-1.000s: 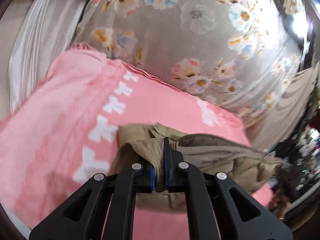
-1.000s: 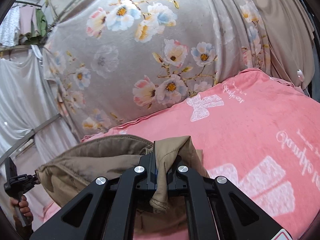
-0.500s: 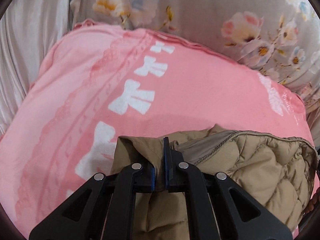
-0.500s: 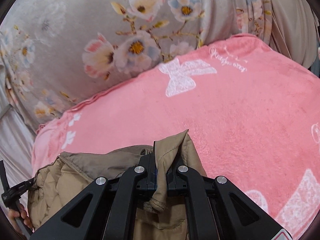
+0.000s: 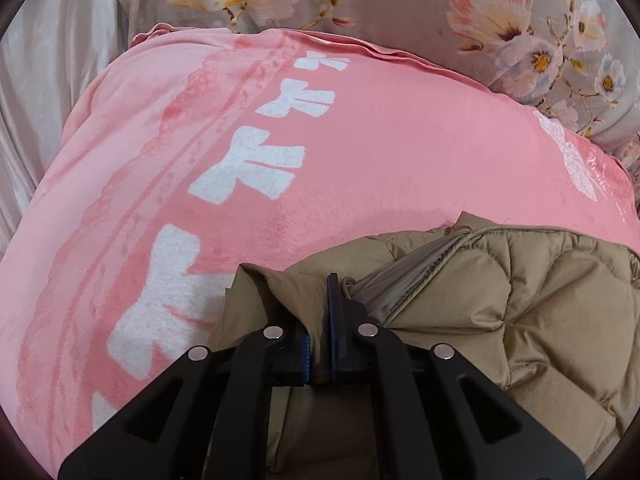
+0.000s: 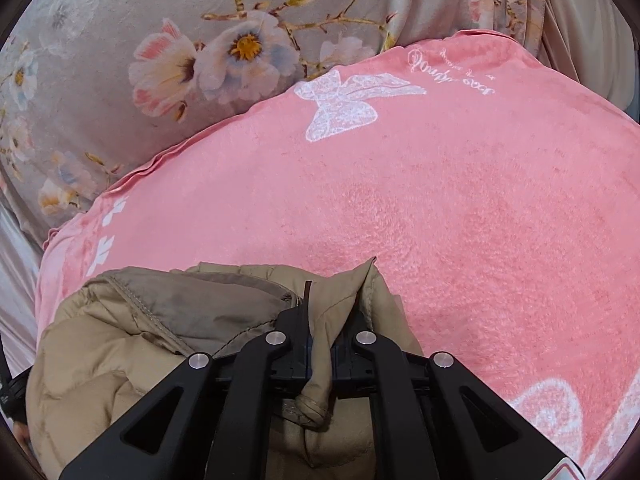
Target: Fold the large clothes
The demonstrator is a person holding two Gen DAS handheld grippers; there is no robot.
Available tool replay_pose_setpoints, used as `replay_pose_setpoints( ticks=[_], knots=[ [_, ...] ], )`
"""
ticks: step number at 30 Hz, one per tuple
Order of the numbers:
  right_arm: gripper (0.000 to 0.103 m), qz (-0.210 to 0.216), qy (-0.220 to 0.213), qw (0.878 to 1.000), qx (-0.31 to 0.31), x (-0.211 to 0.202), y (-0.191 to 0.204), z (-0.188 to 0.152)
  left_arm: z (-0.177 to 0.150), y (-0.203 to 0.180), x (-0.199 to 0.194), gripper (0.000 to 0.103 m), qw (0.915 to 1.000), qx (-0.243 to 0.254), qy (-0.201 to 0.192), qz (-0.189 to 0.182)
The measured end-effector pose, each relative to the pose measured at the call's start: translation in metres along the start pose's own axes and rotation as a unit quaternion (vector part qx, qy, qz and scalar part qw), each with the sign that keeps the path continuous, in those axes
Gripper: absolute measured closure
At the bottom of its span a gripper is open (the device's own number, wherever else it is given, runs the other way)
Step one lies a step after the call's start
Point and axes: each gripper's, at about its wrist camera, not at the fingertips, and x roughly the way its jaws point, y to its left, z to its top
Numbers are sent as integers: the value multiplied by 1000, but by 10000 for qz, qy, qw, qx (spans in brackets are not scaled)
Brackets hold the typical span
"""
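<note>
Jacket (image 5: pixel 500 320), puffy, soft and light but likely slippery, lying bunched on pink blanket (image 5: pixel 360 152), being pinched at its edge by both left claw (image 5: pixel 319 344) and right claw (image 6: pixel 322 344), gripping best along stitched hem.

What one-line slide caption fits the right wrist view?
Right hand-held gripper shut on a fold of the tan jacket over the pink blanket.
</note>
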Motion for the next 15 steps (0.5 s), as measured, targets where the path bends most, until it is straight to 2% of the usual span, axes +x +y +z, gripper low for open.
replay_pose_setpoints(
  ticks=[9,15],
  knots=[
    [101,-18,63,10000,61,8,-1,-3,-7,-9,9,97,9995,145,-168,210],
    [101,112,118,9997,191,12,-7,-3,-7,-9,10,97,9996,109,-189,150]
  ],
)
